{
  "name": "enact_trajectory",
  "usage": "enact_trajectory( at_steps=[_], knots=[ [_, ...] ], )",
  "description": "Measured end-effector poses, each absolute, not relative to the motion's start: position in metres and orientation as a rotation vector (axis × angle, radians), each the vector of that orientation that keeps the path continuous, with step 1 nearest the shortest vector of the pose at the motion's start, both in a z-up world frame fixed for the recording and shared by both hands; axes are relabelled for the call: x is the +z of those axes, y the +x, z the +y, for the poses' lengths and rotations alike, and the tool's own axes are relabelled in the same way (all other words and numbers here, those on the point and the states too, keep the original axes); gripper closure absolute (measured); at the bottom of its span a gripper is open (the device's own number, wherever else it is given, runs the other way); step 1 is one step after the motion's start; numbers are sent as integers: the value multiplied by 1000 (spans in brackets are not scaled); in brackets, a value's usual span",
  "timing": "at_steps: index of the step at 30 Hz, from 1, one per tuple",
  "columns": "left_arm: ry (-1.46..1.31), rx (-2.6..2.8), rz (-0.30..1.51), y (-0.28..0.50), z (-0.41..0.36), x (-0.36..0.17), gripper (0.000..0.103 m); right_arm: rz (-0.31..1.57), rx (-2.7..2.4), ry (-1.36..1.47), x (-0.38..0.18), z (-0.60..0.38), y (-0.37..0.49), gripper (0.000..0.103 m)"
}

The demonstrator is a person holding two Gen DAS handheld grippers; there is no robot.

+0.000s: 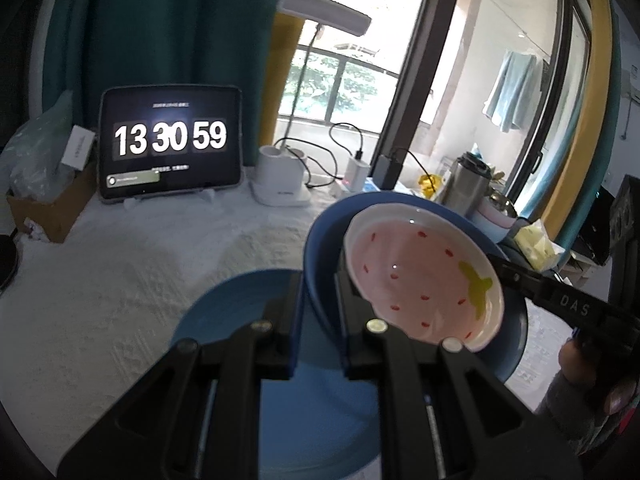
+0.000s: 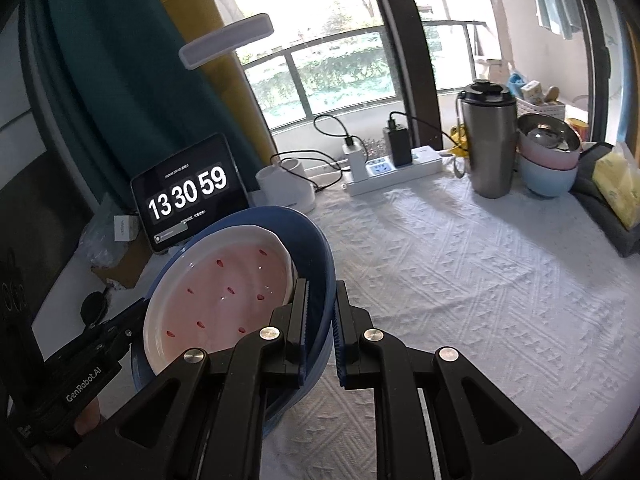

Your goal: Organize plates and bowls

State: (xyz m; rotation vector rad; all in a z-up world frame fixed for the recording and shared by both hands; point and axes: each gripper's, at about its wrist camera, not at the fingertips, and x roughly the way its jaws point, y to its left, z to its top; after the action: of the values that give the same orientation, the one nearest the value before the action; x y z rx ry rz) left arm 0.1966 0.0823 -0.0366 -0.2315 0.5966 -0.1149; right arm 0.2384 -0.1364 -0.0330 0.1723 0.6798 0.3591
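A blue bowl [image 1: 320, 256] [image 2: 316, 264] is held tilted above the table between both grippers. Inside it lies a pink strawberry-pattern dish [image 1: 420, 276] [image 2: 224, 292] with red seeds and a green leaf mark. My left gripper [image 1: 320, 300] is shut on the bowl's near rim. My right gripper [image 2: 322, 320] is shut on the bowl's opposite rim; its arm shows in the left wrist view [image 1: 560, 300]. A flat blue plate [image 1: 240, 312] lies on the white cloth under the left gripper.
A tablet clock [image 1: 170, 144] [image 2: 188, 196], white lamp base [image 1: 280, 180], power strip [image 2: 396, 176], steel flask [image 2: 490, 144], stacked pink and blue bowls [image 2: 548, 164] and a tissue pack [image 2: 616, 188] line the back and right of the white cloth [image 2: 480, 280].
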Motion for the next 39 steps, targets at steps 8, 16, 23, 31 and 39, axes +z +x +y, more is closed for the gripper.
enact_trajectory(
  at_steps=[8, 16, 23, 31, 39],
  knots=[
    [-245, -74, 602, 194, 105, -41, 90, 703, 393, 157, -39, -113, 246, 90],
    [-262, -31, 616, 194, 127, -50, 90, 746, 424, 139, -51, -86, 256, 90],
    [-271, -13, 633, 198, 140, -59, 90, 780, 442, 134, -64, -72, 262, 90],
    [-243, -10, 620, 198, 138, -63, 89, 776, 419, 101, -63, -65, 262, 88],
    [-229, -7, 614, 196, 136, -62, 89, 780, 412, 91, -65, -66, 262, 88]
  ],
)
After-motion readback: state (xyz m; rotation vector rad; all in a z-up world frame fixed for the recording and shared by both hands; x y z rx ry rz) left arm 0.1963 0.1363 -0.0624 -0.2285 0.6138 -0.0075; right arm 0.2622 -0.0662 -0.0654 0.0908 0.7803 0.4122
